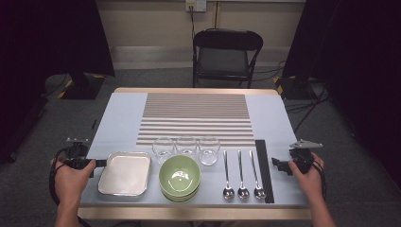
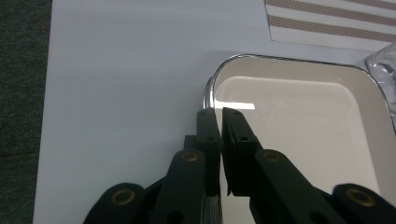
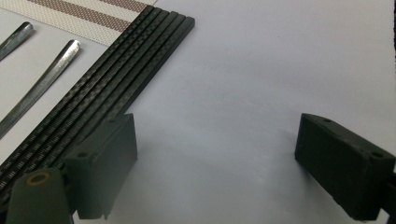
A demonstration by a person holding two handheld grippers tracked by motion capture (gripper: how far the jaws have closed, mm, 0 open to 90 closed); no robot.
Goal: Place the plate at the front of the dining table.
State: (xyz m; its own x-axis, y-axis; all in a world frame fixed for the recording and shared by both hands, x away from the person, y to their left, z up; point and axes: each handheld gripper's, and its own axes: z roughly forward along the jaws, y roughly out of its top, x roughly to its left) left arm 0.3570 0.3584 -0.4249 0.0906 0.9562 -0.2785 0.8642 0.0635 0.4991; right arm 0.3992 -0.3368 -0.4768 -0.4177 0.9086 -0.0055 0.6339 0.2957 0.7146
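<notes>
Left gripper (image 2: pixel 218 114) jaws closed on the rim of the square white tray (image 2: pixel 299 135), glass tumbler (image 2: pixel 385 70) beyond the tray's far corner, right gripper (image 3: pixel 215 154) jaws spread wide over bare tabletop (image 3: pixel 261 70), black chopsticks (image 3: pixel 116 79) just beside one jaw, spoon handles (image 3: pixel 42 86) farther off.

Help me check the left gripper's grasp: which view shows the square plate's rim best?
The left gripper view: the square plate sits close up, its rounded corner rim right at the left gripper, whose fingers are nearly closed. The high view shows the whole plate small, with the gripper at its left edge. The right gripper view looks at the chopsticks instead.
</notes>
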